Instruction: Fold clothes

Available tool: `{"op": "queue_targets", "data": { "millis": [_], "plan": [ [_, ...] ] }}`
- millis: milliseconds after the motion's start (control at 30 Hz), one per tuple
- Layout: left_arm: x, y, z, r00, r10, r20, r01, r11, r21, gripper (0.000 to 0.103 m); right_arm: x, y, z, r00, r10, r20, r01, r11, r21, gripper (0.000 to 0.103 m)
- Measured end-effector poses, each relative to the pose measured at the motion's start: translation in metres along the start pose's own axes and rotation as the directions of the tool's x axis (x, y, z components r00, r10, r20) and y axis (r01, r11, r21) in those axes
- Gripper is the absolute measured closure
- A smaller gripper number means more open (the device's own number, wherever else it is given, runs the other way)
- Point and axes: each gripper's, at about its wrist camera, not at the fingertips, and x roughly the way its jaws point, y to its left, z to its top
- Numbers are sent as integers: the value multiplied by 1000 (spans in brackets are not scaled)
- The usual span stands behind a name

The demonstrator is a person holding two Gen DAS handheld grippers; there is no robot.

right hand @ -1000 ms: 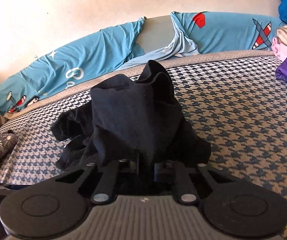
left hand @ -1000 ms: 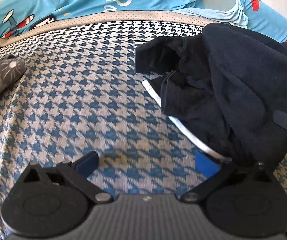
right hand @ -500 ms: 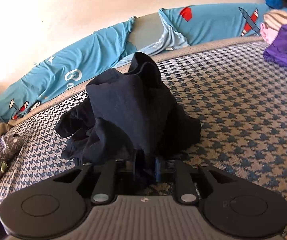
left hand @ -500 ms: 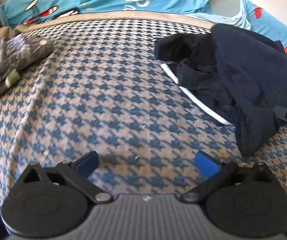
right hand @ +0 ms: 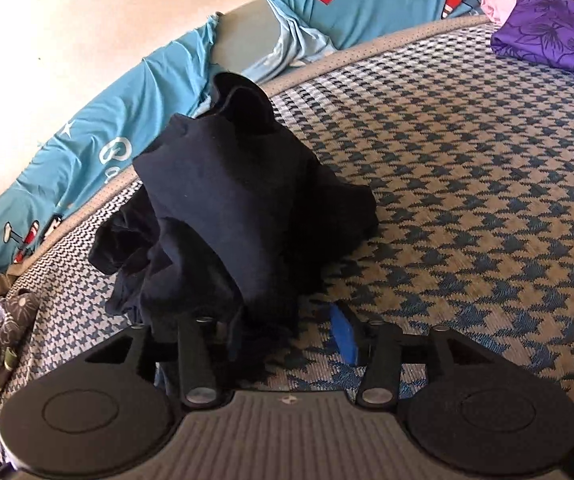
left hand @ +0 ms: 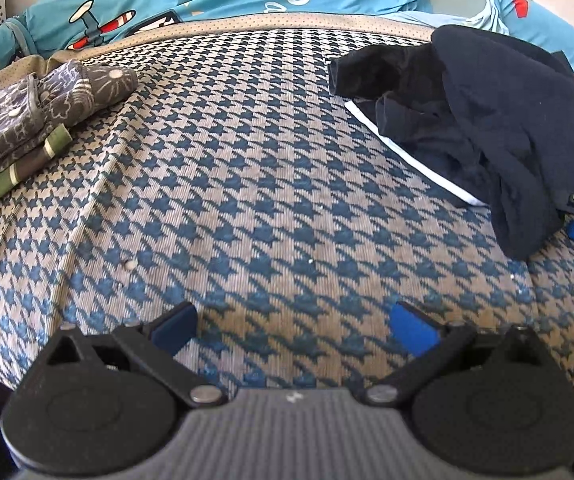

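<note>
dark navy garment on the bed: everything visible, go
The dark navy garment is soft knit-looking fabric, unfolded, heaped in a crumpled mound on the houndstooth bedcover. A white band edges its underside on the left wrist view. Its near hem drapes between the jaws of the right hand-held gripper, which are opening; the blue pad stands clear of the cloth. The left hand-held gripper is apart from it.
</note>
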Motion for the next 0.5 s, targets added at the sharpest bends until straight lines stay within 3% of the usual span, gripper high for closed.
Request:
{"op": "queue_targets", "data": {
  "millis": [500],
  "plan": [
    [1, -1, -5, 1000, 4, 5, -4, 1000, 3, 0, 7, 15, -8, 999, -49, 21, 50, 995, -90, 50]
  ]
}}
